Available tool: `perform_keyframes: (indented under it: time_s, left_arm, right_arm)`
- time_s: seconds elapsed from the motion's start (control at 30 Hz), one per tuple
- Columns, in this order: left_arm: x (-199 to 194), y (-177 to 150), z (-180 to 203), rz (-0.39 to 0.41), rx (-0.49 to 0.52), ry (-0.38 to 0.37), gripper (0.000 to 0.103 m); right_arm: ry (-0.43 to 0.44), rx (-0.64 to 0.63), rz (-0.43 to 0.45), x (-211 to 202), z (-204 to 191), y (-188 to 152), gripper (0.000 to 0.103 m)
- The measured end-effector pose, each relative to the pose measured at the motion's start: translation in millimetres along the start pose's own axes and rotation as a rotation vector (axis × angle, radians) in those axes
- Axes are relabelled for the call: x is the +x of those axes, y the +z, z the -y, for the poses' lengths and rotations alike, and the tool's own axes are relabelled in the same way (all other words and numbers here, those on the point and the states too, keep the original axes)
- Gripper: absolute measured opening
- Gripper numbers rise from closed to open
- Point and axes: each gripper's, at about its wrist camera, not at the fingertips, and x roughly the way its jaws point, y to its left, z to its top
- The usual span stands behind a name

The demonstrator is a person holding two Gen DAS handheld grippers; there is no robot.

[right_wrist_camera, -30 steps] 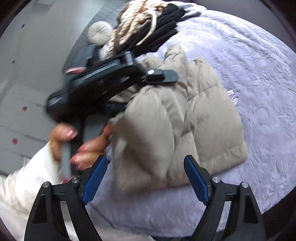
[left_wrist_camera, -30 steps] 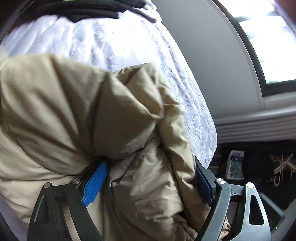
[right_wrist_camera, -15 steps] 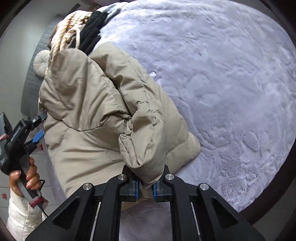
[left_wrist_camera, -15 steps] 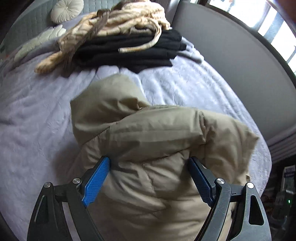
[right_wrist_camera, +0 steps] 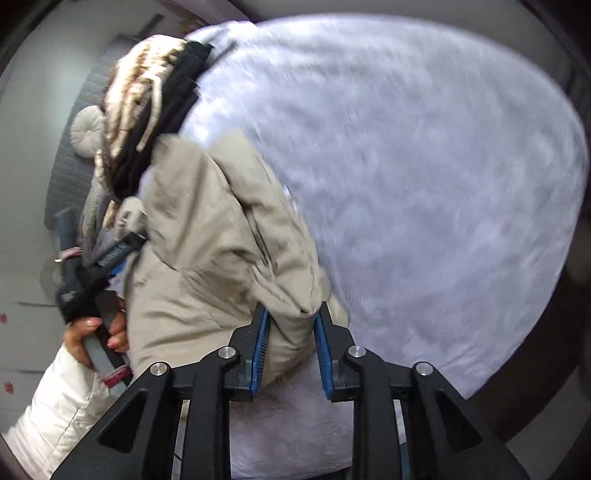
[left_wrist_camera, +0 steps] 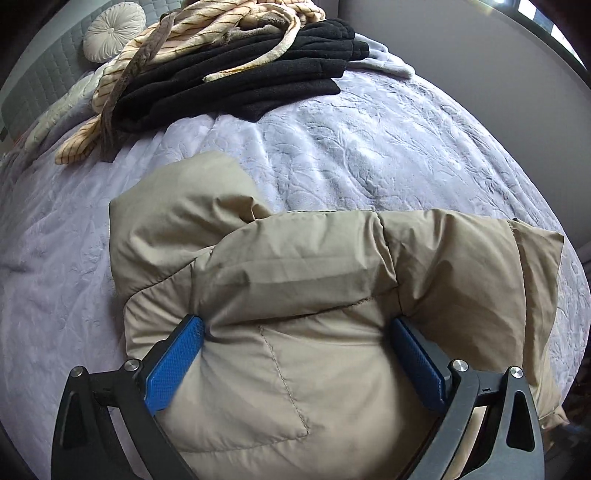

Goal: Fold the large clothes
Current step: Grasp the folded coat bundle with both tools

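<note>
A beige puffer jacket lies bunched and partly folded on a lavender bedspread. My left gripper has its jaws wide apart with a thick fold of the jacket between the blue pads. In the right wrist view the jacket lies at the left of the bed. My right gripper stands partly apart around a corner of the jacket, pads at its sides. The left gripper's body and the hand that holds it show at the jacket's far side. This view is blurred.
A pile of folded black clothes with a cream striped robe on top sits at the head of the bed. A round cushion leans on the grey headboard. A grey wall runs along the bed's right side.
My right gripper's jaws, shut tight on the jacket half a second ago, have come apart somewhat. My left gripper has pushed the jacket further onto the bed, with its jaws still wide.
</note>
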Motion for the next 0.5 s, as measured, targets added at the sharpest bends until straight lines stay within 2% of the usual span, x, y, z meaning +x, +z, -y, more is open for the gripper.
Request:
perform_keyframes:
  time_s: [0.07, 0.17, 0.27, 0.37, 0.43, 0.5]
  left_arm:
    - [2, 0, 1, -0.001, -0.002, 0.002, 0.100]
    - [1, -1, 5, -0.002, -0.001, 0.015, 0.100]
    - [0, 0, 3, -0.007, -0.006, 0.025, 0.100]
    - [0, 1, 0, -0.011, -0.013, 0.037, 0.100]
    - [1, 1, -3, -0.011, -0.020, 0.048, 0.100]
    - [2, 2, -3, -0.011, -0.030, 0.068, 0.100]
  right_arm:
    - [0.018, -0.063, 0.033, -10, -15, 13, 0.028]
    - [0.061, -0.162, 0.025, 0, -44, 34, 0.026]
    - [0.024, -0.285, 0.014, 28, -79, 51, 0.026]
    - [-0.009, -0.348, 0.019, 57, -100, 68, 0.026]
    - [-0.064, -0.384, 0.011, 79, -105, 76, 0.026]
    - [-0.109, -0.373, -0.055, 110, -98, 85, 0.025]
